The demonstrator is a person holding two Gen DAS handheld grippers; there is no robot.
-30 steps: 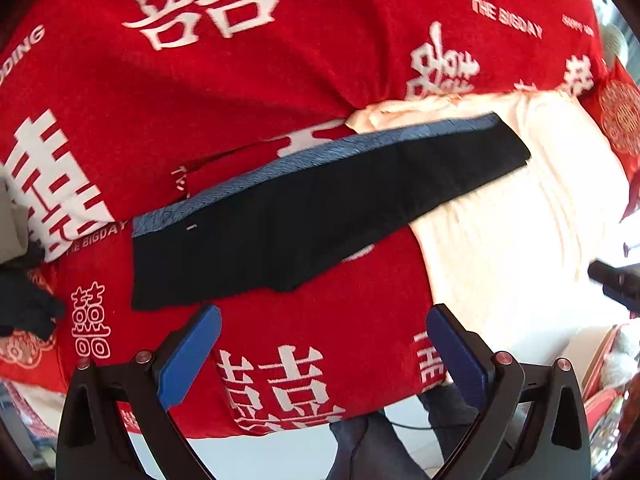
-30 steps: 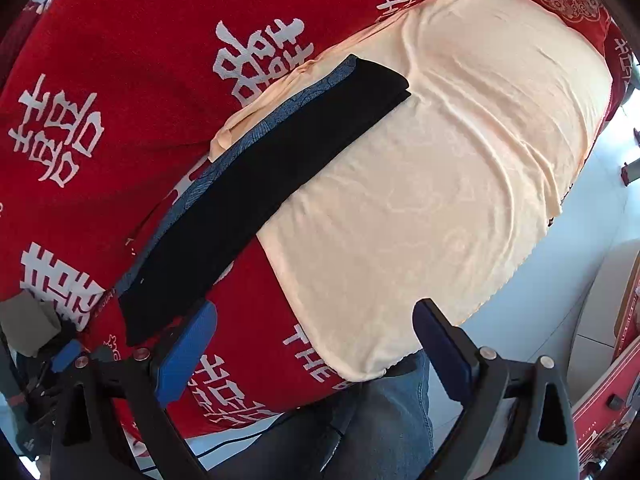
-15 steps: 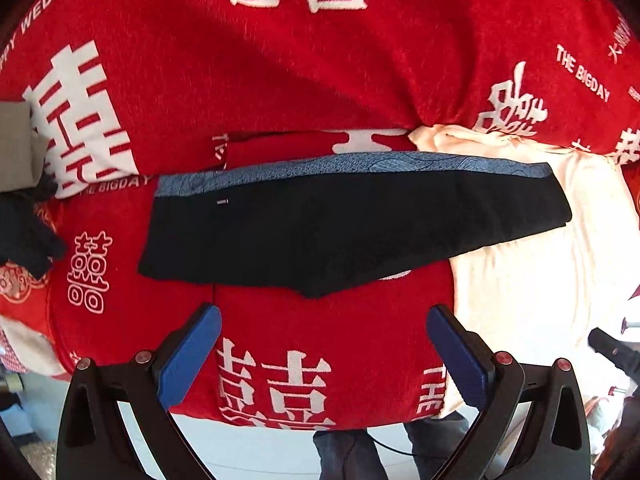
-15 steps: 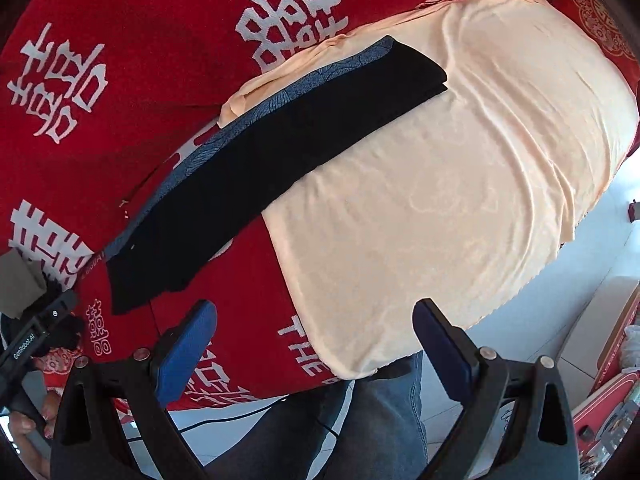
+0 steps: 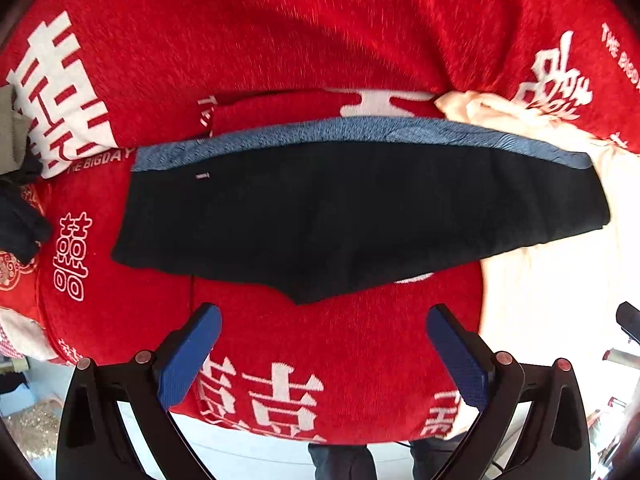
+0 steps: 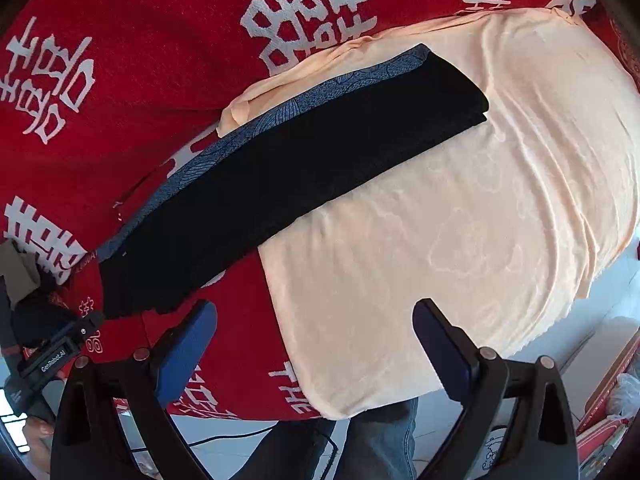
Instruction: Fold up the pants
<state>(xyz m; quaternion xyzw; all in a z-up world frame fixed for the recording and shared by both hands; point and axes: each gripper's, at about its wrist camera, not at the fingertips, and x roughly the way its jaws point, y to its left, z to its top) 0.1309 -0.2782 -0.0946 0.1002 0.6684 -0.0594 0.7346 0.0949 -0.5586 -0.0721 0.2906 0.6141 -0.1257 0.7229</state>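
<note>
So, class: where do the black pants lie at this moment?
In both wrist views the black pants lie flat across the bed, ahead of both open tools: one end on the red blanket, the other on the peach sheet.

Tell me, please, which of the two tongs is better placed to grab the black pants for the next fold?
Left, probably. The left tongs are open and face the pants squarely, just short of the near edge. The right tongs, also open, hover over the peach cloth instead.

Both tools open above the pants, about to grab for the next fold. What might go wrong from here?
1. The pants lie across a red blanket and a peach sheet; a deep pinch may lift those too.
2. The legs are stacked, so the left tool or right tool may catch one layer only.
</note>
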